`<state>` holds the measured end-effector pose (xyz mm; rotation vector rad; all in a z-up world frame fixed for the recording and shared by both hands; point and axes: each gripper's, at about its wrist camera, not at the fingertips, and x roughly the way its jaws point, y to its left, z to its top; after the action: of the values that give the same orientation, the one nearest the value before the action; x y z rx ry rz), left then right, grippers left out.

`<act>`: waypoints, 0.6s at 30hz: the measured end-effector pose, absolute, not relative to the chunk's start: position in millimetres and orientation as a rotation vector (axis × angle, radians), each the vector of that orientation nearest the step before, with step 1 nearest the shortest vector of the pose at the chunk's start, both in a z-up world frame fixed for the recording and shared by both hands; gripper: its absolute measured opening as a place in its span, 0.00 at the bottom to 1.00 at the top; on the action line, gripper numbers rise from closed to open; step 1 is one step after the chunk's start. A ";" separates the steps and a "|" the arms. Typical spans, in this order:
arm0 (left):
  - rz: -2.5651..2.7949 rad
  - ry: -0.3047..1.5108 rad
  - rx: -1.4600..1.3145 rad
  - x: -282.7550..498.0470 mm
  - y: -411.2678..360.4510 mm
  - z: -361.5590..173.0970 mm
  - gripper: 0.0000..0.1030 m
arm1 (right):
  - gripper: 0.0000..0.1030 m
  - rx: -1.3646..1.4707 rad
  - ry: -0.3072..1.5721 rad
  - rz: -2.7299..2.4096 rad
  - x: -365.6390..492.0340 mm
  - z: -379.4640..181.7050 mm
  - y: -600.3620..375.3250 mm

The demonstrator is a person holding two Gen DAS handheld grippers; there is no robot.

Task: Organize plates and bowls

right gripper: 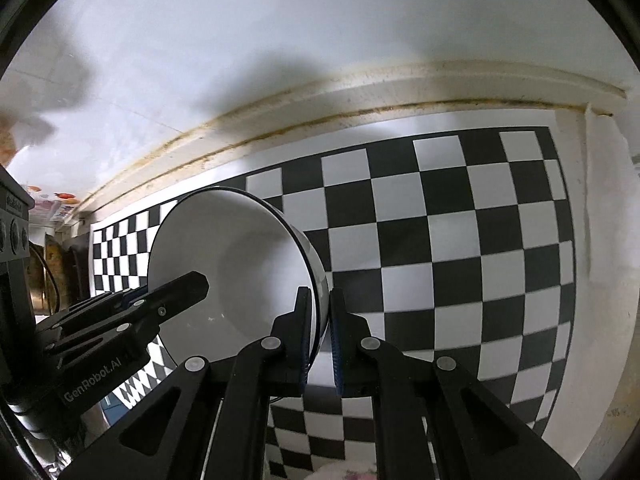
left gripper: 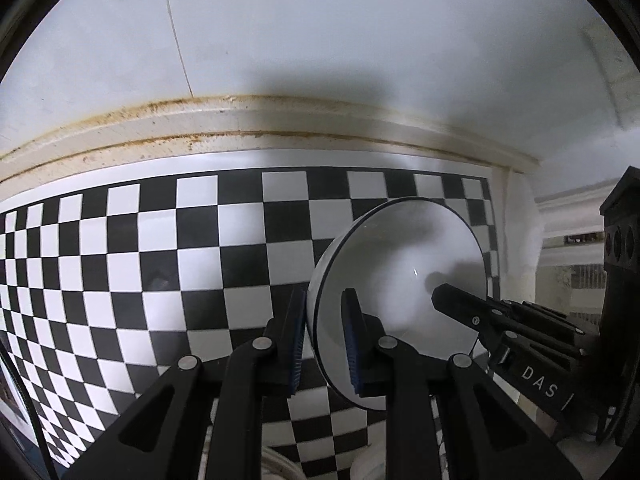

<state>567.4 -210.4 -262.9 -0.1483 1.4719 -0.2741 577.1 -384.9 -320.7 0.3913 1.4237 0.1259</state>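
A white bowl with a thin dark rim [left gripper: 404, 280] is held up on edge above the checkered surface, its hollow facing me. My left gripper [left gripper: 326, 344] is shut on the bowl's left rim, one blue pad inside and one outside. My right gripper [right gripper: 320, 340] is shut on the bowl's [right gripper: 240, 272] right rim in the same way. Each gripper shows in the other's view: the right one [left gripper: 520, 328] comes in from the right, the left one [right gripper: 132, 312] from the left.
A black-and-white checkered mat [left gripper: 160, 264] covers the counter up to a stained cream ledge [left gripper: 240, 120] and a white wall [left gripper: 320, 32]. White dishes [left gripper: 280, 464] peek out at the bottom edge. A patterned item [right gripper: 348, 472] lies low in the right wrist view.
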 end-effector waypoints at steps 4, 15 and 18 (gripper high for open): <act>-0.305 1.444 -0.128 546.4 -209.6 -241.3 0.15 | 0.10 0.396 1.391 0.122 554.8 -297.7 -386.6; -0.422 1.414 -0.082 467.8 -224.6 -205.1 0.15 | 0.10 0.444 1.332 0.059 445.4 -257.3 -397.1; -0.455 1.418 -0.055 442.7 -231.4 -204.1 0.15 | 0.10 0.464 1.325 0.034 412.7 -255.6 -403.9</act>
<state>442.7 -231.4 -204.1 -0.0555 1.4181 -0.4555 412.7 -403.9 -255.6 0.4641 1.3247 0.0344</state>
